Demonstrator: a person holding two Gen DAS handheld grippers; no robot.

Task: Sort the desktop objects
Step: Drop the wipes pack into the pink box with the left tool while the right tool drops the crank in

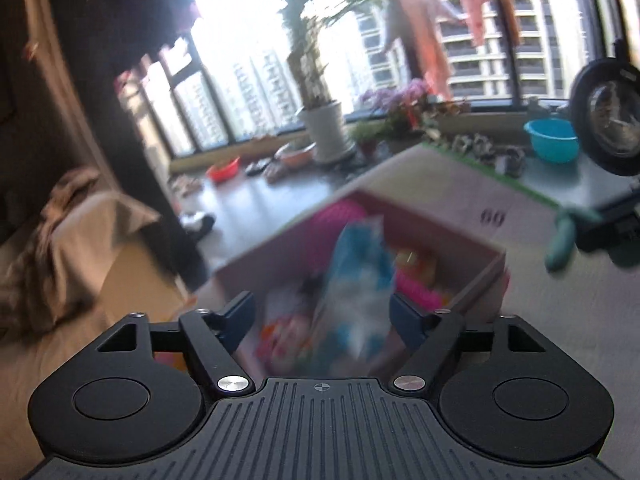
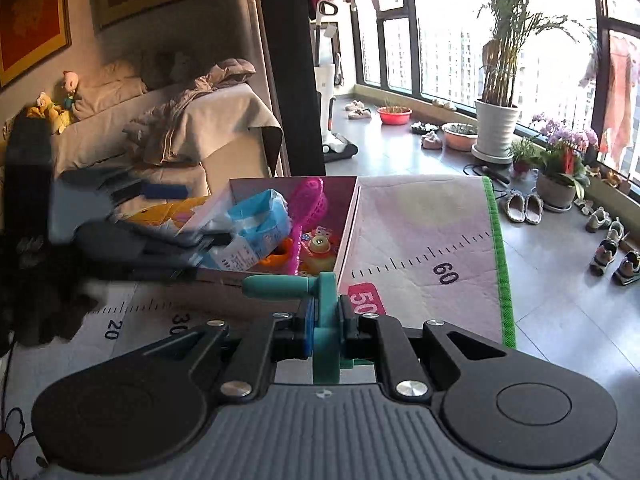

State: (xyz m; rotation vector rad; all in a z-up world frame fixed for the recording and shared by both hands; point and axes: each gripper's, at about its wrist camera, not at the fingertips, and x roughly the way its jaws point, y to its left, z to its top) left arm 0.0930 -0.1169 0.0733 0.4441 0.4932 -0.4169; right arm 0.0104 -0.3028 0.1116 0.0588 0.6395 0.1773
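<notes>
Pale ruler-printed play mat [image 2: 424,216] at centre frame, open pink cardboard box [image 2: 347,222] of toys upon it, right gripper [image 2: 326,322] clenched on teal plastic handled tool [image 2: 325,312] at lower centre, left gripper [image 1: 322,316] spread wide over the box, blurred blue-and-white plastic packet [image 1: 360,280] seen between its fingers, contact not discernible.

Your left view is smeared: the blue-white packet [image 1: 360,280] and the box [image 1: 472,276] contents are unreadable. In your right view, the left gripper [image 2: 192,248] is blurred, its grip on the packet unclear.
</notes>
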